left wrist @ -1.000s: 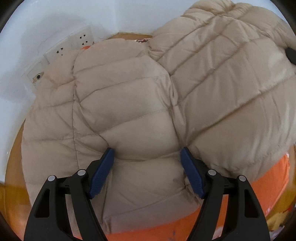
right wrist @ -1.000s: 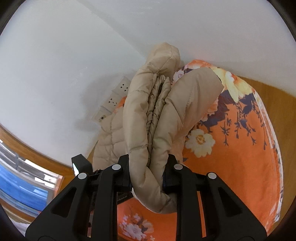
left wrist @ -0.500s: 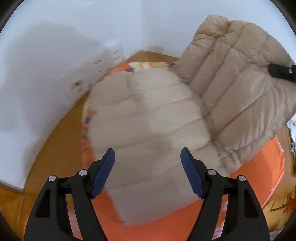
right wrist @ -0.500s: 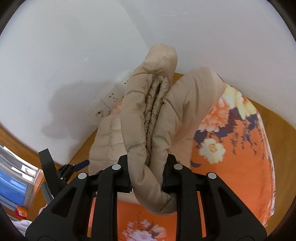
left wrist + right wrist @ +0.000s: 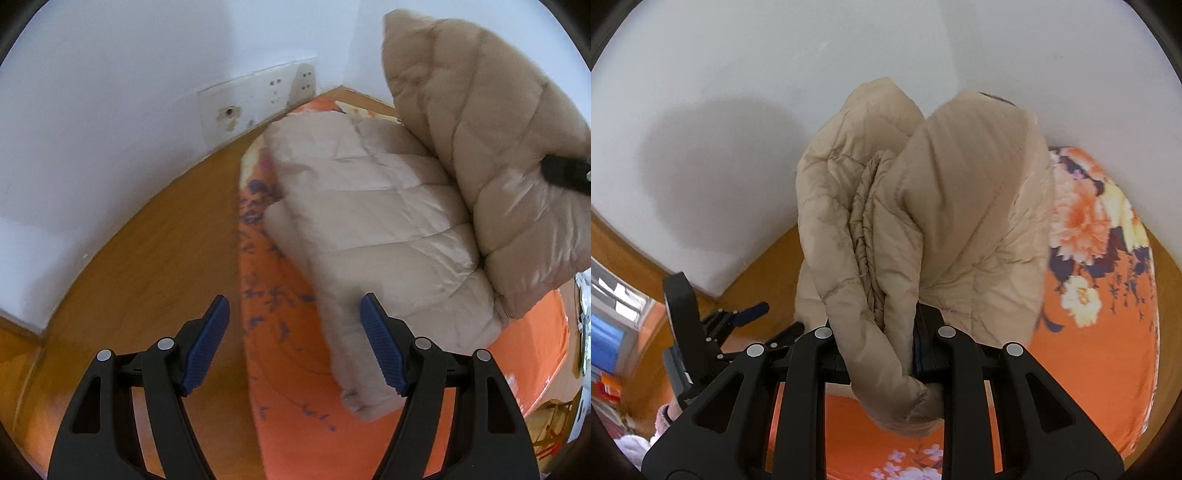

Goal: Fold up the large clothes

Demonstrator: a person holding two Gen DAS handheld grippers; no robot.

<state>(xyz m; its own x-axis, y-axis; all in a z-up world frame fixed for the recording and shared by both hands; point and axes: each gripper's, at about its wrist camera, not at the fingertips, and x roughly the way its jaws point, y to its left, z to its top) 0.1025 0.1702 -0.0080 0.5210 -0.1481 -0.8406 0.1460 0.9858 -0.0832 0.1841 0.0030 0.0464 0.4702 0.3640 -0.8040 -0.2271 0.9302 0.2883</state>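
A beige quilted puffer jacket (image 5: 373, 221) lies on an orange floral cloth (image 5: 288, 369) over a wooden surface. Its right part (image 5: 491, 155) is lifted and folded up over the rest. My left gripper (image 5: 295, 347) is open, above the cloth's left edge, with nothing between its blue pads (image 5: 207, 343); the jacket's near corner lies just ahead of the right pad. My right gripper (image 5: 882, 350) is shut on a bunched thick fold of the jacket (image 5: 886, 221), holding it up. The right gripper's finger (image 5: 565, 173) shows at the lifted part in the left wrist view.
A white wall with a socket strip (image 5: 258, 96) runs close behind the jacket. Bare wood surface (image 5: 147, 266) lies left of the cloth. The left gripper (image 5: 738, 325) appears at lower left in the right wrist view, near a sleeve (image 5: 665, 417) and shelves.
My left gripper has drawn back and left off the jacket, now over the cloth edge and wood. The right gripper has carried the lifted fold across, leftward over the jacket.
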